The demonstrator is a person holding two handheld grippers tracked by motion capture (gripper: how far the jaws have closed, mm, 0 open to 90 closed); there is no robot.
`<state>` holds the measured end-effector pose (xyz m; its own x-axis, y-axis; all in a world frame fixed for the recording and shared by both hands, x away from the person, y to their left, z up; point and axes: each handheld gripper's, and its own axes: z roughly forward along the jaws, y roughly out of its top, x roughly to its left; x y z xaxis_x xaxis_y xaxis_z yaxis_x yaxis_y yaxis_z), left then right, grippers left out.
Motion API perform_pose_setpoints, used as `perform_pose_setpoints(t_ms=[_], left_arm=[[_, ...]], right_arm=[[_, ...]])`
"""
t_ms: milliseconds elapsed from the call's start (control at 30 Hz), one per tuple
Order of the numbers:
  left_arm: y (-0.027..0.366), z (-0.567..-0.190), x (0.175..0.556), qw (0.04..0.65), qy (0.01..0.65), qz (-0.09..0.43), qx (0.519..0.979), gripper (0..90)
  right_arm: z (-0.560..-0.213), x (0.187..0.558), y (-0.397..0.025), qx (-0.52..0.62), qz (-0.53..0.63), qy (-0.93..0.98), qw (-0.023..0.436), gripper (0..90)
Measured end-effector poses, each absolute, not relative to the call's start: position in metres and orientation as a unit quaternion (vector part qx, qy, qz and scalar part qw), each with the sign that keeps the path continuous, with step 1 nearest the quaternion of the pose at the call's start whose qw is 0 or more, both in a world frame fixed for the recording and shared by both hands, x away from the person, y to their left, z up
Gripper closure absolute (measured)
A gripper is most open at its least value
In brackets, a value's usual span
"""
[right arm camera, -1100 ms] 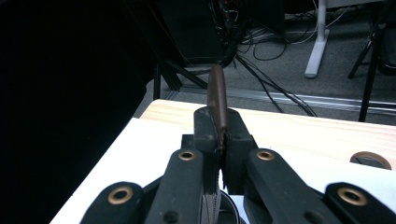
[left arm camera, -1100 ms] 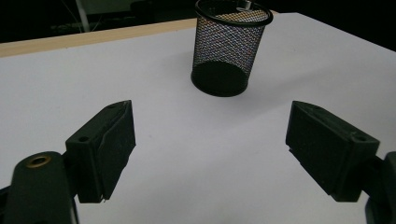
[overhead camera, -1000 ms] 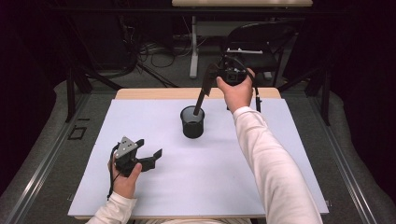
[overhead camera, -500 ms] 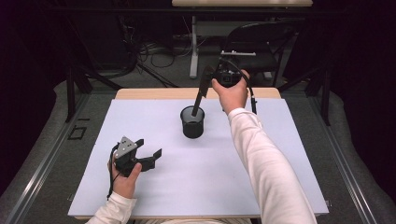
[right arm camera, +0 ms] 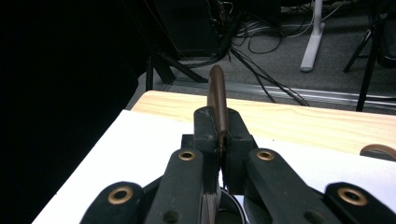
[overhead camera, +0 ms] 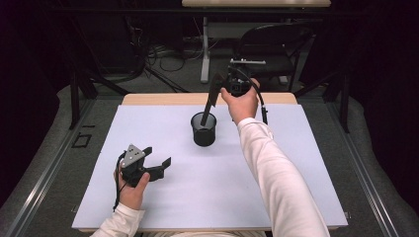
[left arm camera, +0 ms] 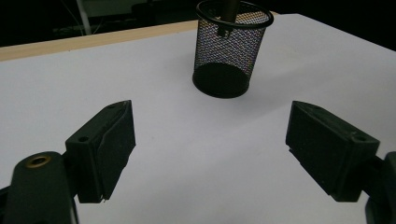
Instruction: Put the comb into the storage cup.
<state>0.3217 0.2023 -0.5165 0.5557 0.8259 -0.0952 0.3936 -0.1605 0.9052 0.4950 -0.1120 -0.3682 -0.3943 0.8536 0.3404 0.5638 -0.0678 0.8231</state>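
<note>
Currently the right gripper [overhead camera: 213, 94] is raised above the far side of the white table [overhead camera: 296, 163], its jaws clenched on a dark pen [right arm camera: 217, 100] whose lower end dips into the black mesh cup [overhead camera: 204, 129]. That cup stands upright near the table's middle. Well apart, the left gripper [overhead camera: 158, 160] rests low at the near left, jaws spread wide and holding nothing.

High view overhead; left gripper view (low, close) shares mesh cup [left arm camera: 232, 47].
</note>
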Motion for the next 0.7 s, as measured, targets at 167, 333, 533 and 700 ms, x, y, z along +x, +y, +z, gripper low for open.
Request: perform_pose_setpoints(t_ms=[167, 333, 533, 700], left_arm=[[0.203, -0.517, 0.322, 0.496, 0.418, 0.218, 0.729, 16.1], [0.202, -0.517, 0.322, 0.494, 0.417, 0.219, 0.731, 16.1], [0.202, -0.517, 0.322, 0.494, 0.418, 0.219, 0.731, 16.1], [0.202, -0.517, 0.322, 0.495, 0.418, 0.219, 0.73, 16.1]], right_arm=[[-0.372, 0.495, -0.111, 0.532, 0.5, 0.668, 0.145, 87.3], [-0.377, 0.496, -0.108, 0.534, 0.496, 0.669, 0.146, 87.3], [-0.383, 0.496, -0.104, 0.536, 0.49, 0.672, 0.148, 87.3], [-0.389, 0.497, -0.1, 0.536, 0.486, 0.675, 0.146, 87.3]])
